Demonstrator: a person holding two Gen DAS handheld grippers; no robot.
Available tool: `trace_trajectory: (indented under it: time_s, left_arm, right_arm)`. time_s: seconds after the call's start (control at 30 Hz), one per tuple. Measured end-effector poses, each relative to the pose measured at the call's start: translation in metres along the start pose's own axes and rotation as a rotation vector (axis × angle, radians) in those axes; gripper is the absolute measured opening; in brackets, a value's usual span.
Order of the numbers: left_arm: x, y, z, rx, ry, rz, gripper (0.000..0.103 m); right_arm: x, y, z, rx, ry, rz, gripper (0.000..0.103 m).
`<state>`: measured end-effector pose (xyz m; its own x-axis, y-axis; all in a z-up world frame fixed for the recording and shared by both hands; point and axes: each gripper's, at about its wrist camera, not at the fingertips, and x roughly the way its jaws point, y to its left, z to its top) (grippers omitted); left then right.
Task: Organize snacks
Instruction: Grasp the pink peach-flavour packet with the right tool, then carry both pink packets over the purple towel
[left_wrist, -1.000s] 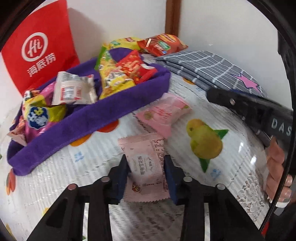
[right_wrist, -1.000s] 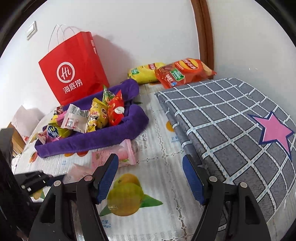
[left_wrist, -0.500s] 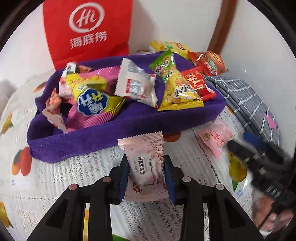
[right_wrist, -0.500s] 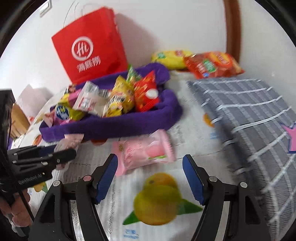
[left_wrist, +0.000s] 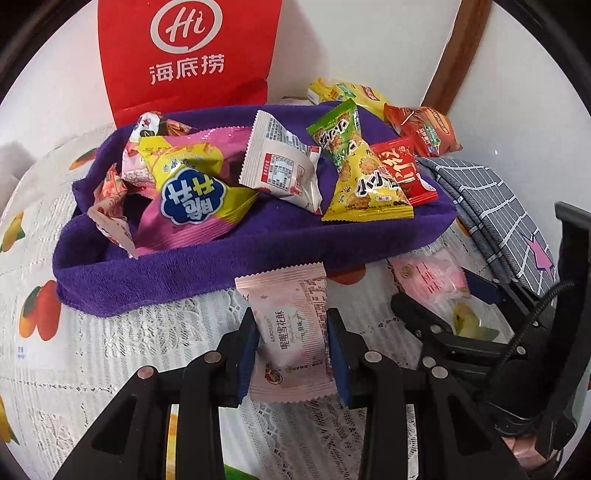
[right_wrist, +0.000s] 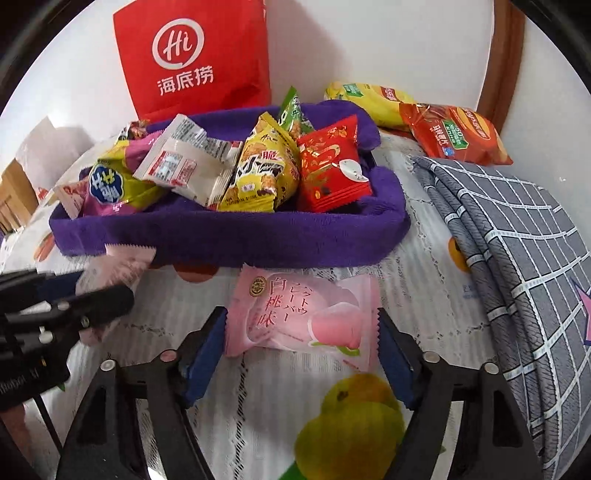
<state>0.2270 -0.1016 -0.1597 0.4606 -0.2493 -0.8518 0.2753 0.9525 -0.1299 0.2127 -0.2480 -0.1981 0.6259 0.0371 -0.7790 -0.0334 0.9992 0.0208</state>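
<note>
Since a second ago, both my grippers have swung toward the purple fabric tray (left_wrist: 221, 266); its front wall now lies just ahead of each pair of jaws. My left gripper (left_wrist: 291, 347) has its jaws narrow, clamped on the sides of a pale pink snack packet (left_wrist: 291, 332), whose top edge overlaps the tray's front wall. My right gripper (right_wrist: 301, 354) has its jaws at medium width, straddling a pink peach-print packet (right_wrist: 303, 317) lying flat on the fruit-patterned bench cover (right_wrist: 351, 424); whether the pads touch its ends I cannot tell. A red paper bag (right_wrist: 195, 55) stands beyond the tray, which holds assorted snack packets.
</note>
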Motion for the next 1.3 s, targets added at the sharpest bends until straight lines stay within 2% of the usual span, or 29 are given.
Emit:
trace_trajectory:
  time_s: [0.1,0.17,0.3,0.43,0.57,0.73,0.93,1.3]
  left_arm:
    - [0.001,0.000,0.000,-0.011,0.006,-0.004,0.034]
    - [0.001,0.000,-0.001,-0.012,0.004,0.000,0.034]
    - [0.004,-0.003,-0.002,-0.005,0.008,-0.004,0.034]
    - [0.007,-0.008,-0.004,0.015,0.016,-0.004,0.034]
    - [0.005,-0.010,-0.004,0.020,0.012,-0.019,0.034]
    - [0.001,-0.008,-0.001,0.016,-0.002,-0.028,0.034]
    - [-0.010,-0.002,0.000,0.009,-0.034,-0.056,0.034]
    - [-0.043,0.002,0.005,0.025,-0.128,-0.122,0.034]
  right_arm:
    - [0.000,-0.002,0.001,0.012,-0.007,0.005,0.064]
    - [-0.002,-0.005,0.001,0.031,-0.017,0.013,0.052]
    - [-0.004,-0.016,0.002,0.093,-0.033,0.063,0.047]
    - [-0.005,-0.016,0.001,0.100,-0.038,0.066,0.045]
    - [-0.009,-0.020,-0.002,0.121,-0.050,0.107,0.044]
    - [-0.023,-0.022,-0.008,0.129,-0.097,0.131,0.044]
    - [-0.035,-0.016,-0.015,0.125,-0.080,0.131,0.044]
    - [-0.109,0.005,0.024,0.070,-0.210,0.140,0.044]
